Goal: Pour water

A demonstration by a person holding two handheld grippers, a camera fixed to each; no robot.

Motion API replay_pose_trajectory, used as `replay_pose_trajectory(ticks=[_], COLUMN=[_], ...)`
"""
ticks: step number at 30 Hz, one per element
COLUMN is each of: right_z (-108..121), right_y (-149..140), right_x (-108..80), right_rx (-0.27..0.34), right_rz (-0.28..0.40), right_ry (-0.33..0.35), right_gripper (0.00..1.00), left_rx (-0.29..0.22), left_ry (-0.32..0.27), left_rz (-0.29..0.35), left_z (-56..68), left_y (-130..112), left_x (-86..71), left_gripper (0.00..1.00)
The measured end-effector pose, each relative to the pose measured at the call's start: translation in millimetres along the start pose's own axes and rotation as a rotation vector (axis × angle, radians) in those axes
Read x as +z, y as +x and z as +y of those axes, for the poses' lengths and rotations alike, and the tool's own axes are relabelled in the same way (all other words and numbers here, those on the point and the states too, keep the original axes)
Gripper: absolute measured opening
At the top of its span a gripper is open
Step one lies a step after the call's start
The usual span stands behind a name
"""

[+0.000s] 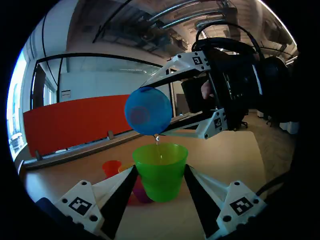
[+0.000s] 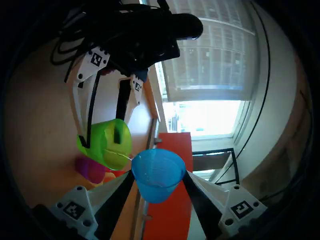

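A purple cup point(image 1: 138, 195) and an orange cup point(image 1: 111, 168) are noted on the pale wooden surface point(image 1: 228, 156), low and left of the left gripper point(image 1: 160, 168). A red partition panel point(image 1: 76, 120) is set along the surface's far edge, beyond that gripper. Ceiling pipes point(image 1: 180, 12) are seen overhead. Ahead and right of the right gripper point(image 2: 158, 174), a bright window point(image 2: 204, 116) with a lowered blind point(image 2: 212, 52) is recorded.
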State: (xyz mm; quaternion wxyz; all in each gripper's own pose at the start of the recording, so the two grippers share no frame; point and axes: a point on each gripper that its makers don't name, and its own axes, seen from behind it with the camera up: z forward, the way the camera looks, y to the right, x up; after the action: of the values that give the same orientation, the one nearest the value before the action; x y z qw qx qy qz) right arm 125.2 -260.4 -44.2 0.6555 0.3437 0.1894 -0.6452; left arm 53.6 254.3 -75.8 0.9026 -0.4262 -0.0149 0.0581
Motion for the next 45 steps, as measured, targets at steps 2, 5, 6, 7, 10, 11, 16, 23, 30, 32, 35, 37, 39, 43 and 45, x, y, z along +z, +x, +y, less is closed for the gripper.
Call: replay_pose_trajectory(ticks=[2, 5, 6, 7, 10, 11, 16, 23, 30, 32, 35, 37, 39, 43, 45], right_z=[-1, -1, 0, 0, 0, 0, 0, 0, -2, -2, -2, -1, -1, -2, -3], right_y=[-1, -1, 0, 0, 0, 1, 0, 2, 5, 6, 7, 8, 9, 10, 11], right_x=[-0.2, -0.8, -1.1, -1.4, -2.3, -2.5, -3.8, -5.1, -6.4, -6.7, -6.9, -6.7, -6.4, -5.5, -5.1], right_rx=[-0.007, -0.012, -0.013, -0.014, -0.018, -0.019, -0.037, -0.046, -0.074, -0.076, -0.079, -0.083, -0.087, -0.100, -0.105], right_rz=[-0.004, -0.006, -0.006, -0.006, -0.007, -0.007, -0.014, -0.014, -0.016, -0.015, -0.013, -0.013, -0.013, -0.013, -0.013], right_ry=[0.000, -0.001, -0.002, -0.002, -0.003, -0.004, -0.004, -0.008, -0.006, -0.006, -0.008, -0.009, -0.009, -0.009, -0.010], right_gripper=[0.90, 0.90, 0.90, 0.90, 0.90, 0.90, 0.91, 0.90, 0.90, 0.90, 0.90, 0.90, 0.91, 0.90, 0.90], left_rx=[0.000, -0.001, -0.001, -0.001, 0.000, 0.000, 0.000, 0.002, 0.001, 0.001, 0.001, 0.001, 0.001, 0.000, 0.000], left_ry=[0.000, 0.000, 0.000, 0.000, 0.000, 0.001, 0.001, -0.001, -0.003, -0.003, -0.003, -0.003, -0.002, -0.001, -0.001], left_rz=[-0.001, -0.001, -0.001, -0.001, -0.001, -0.001, 0.001, 0.000, 0.001, 0.001, 0.000, -0.001, -0.001, -0.001, -0.001], left_z=[0.0, 0.2, 0.3, 0.3, 0.3, 0.3, 0.6, 2.8, 2.9, 3.2, 3.5, 3.2, 2.8, 2.5, 2.6], left_y=[0, -1, -1, -1, 0, 0, 1, 0, 0, 0, 0, 0, 0, 0, 0], left_x=[0.1, 0.0, -0.1, -0.2, -0.2, -0.1, -0.5, -0.6, -0.1, -0.1, 0.0, 0.1, 0.2, 0.3, 0.6], left_gripper=[0.83, 0.83, 0.83, 0.83, 0.83, 0.83, 0.83, 0.83, 0.83, 0.83, 0.83, 0.83, 0.83, 0.83, 0.83])
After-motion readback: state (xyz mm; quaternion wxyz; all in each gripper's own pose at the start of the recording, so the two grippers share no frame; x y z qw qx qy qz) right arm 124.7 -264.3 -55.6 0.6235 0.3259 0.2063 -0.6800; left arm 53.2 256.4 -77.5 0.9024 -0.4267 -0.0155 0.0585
